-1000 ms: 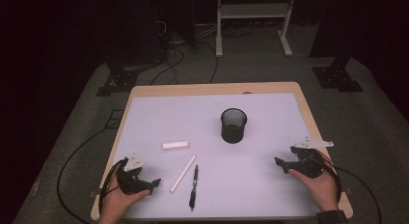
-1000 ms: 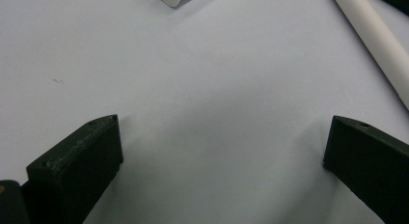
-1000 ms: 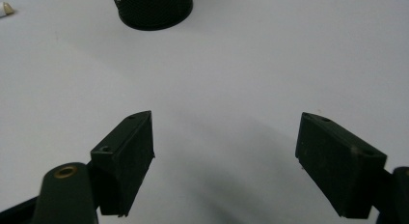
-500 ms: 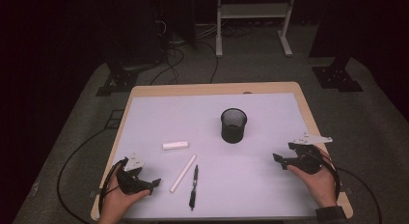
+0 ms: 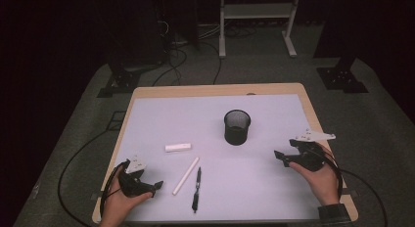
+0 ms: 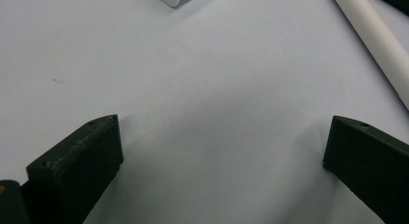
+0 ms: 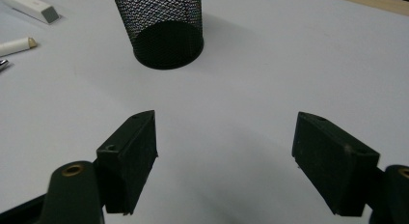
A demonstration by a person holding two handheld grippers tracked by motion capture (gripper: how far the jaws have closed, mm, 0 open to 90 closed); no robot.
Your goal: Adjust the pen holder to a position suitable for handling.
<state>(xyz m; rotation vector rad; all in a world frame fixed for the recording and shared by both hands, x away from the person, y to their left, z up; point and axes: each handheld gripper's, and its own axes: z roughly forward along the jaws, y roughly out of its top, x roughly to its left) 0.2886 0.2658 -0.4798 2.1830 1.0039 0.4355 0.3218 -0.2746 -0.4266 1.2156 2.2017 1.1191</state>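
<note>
White stick (image 5: 186, 175): lies on the table (image 5: 147, 119) diagonally, long axis running up and right, just right of the left tongs (image 5: 155, 186), which stand wide and empty. Black pen (image 5: 196, 189) just beyond it. Right tongs (image 5: 283, 158), wide, empty, well apart; left hand nearer.

A black mesh cup (image 5: 237, 127) stands upright mid-table. A white stick (image 5: 186, 175) and a black pen (image 5: 196, 189) lie side by side near the front edge.
</note>
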